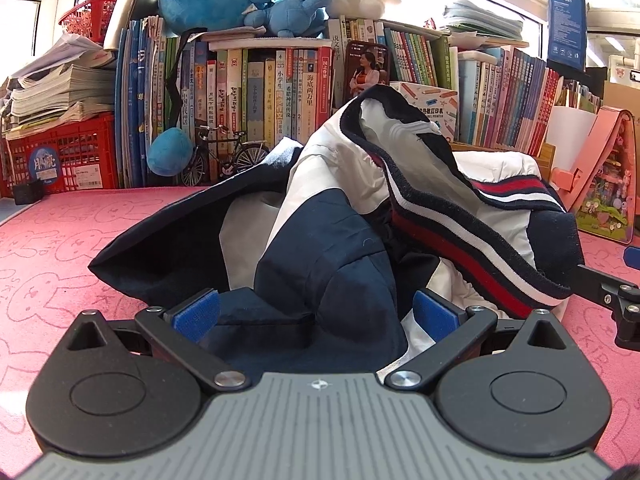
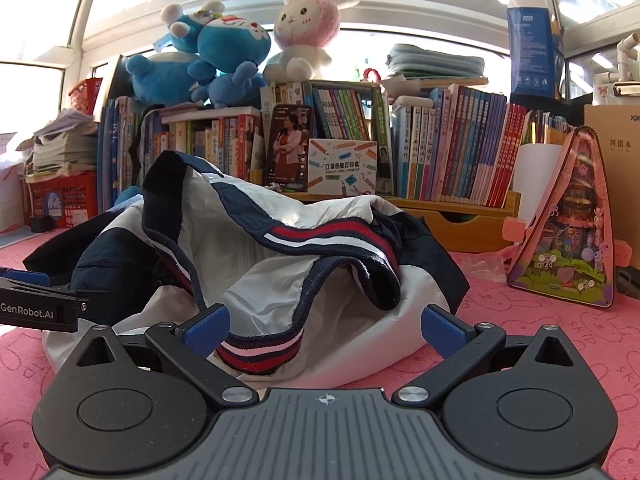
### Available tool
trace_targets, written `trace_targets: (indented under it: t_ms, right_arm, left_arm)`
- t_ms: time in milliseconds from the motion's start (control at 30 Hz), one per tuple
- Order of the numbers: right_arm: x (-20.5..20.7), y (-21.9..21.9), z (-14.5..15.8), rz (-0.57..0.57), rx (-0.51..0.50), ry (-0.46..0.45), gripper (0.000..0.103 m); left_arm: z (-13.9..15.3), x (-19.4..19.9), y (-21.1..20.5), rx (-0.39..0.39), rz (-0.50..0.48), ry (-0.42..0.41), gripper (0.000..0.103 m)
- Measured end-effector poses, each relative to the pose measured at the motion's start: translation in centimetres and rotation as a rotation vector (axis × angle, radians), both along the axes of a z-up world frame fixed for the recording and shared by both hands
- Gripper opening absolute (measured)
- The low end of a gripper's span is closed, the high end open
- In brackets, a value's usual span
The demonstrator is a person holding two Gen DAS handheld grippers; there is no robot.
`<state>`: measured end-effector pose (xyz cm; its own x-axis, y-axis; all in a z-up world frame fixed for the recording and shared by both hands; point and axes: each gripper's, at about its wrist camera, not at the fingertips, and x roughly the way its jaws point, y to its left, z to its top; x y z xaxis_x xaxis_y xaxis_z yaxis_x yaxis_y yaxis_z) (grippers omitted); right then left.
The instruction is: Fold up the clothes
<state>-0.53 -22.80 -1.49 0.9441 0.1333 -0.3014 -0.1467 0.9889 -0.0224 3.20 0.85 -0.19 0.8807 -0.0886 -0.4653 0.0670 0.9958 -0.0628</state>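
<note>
A navy and white jacket (image 1: 340, 248) with a red, white and navy striped hem lies crumpled in a heap on the pink bunny-print table mat (image 1: 60, 264). My left gripper (image 1: 316, 316) is open, its blue pads on either side of a navy fold, not closed on it. My right gripper (image 2: 326, 330) is open too, its pads straddling the striped hem (image 2: 260, 354) and white lining of the jacket (image 2: 280, 280). The right gripper's black body shows at the right edge of the left wrist view (image 1: 616, 296); the left gripper shows at the left edge of the right wrist view (image 2: 36, 304).
A bookshelf (image 2: 440, 152) full of books runs along the back, with blue and pink plush toys (image 2: 224, 52) on top. A red crate (image 1: 60, 160) with paper stacks stands back left. A pink triangular toy case (image 2: 568, 224) stands right. A model bicycle (image 1: 224, 152) stands by the books.
</note>
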Motion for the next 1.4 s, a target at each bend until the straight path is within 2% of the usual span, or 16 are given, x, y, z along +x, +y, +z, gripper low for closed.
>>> trace_targets:
  t_ms: [100,267,400,533,633,767,867,1133,1333,1400]
  right_arm:
    - [0.0,0.1,0.0,-0.001,-0.007,0.003,0.103]
    - [-0.1,-0.2,0.0,-0.001,0.016,-0.007,0.103]
    - [-0.2,-0.4,0.0,-0.003,0.024,-0.013,0.103]
    - [-0.3,-0.3,0.0,-0.006,0.018,-0.018,0.103]
    - [-0.4,-0.4,0.0,-0.011,0.023,-0.023,0.103]
    - [-0.4,-0.3,0.0,-0.008,0.025,-0.021,0.103]
    - [-0.4,-0.2,-0.1,-0.006,0.019,-0.019,0.103]
    - [-0.3,-0.4,-0.1,-0.002,0.024,-0.012,0.103]
    - [-0.1,-0.1,-0.1,-0.002,0.004,-0.005,0.103]
    - [-0.1,0.0,-0.1,-0.007,-0.002,-0.005,0.103]
  left_arm:
    - [1.1,0.9,0.4,-0.044,-0.016,0.019,0.103]
    - [2.7,2.3,0.8,-0.089,0.001,-0.015,0.103]
    - [2.4,4.5,0.2,-0.053,0.036,0.03,0.103]
    - [0.3,6.6,0.0,-0.016,0.09,0.123,0.103]
    - [-1.5,7.8,0.0,0.058,0.135,0.131,0.103]
    - [-1.3,11.8,1.0,0.238,0.286,0.052,0.103]
    - [-0.9,15.4,2.0,0.316,0.331,0.087,0.103]
    - [0.6,11.8,5.2,0.134,0.191,0.102,0.103]
    - [2.7,7.8,6.5,-0.072,0.048,-0.025,0.103]
    - [3.0,8.2,6.2,-0.089,0.021,-0.025,0.103]
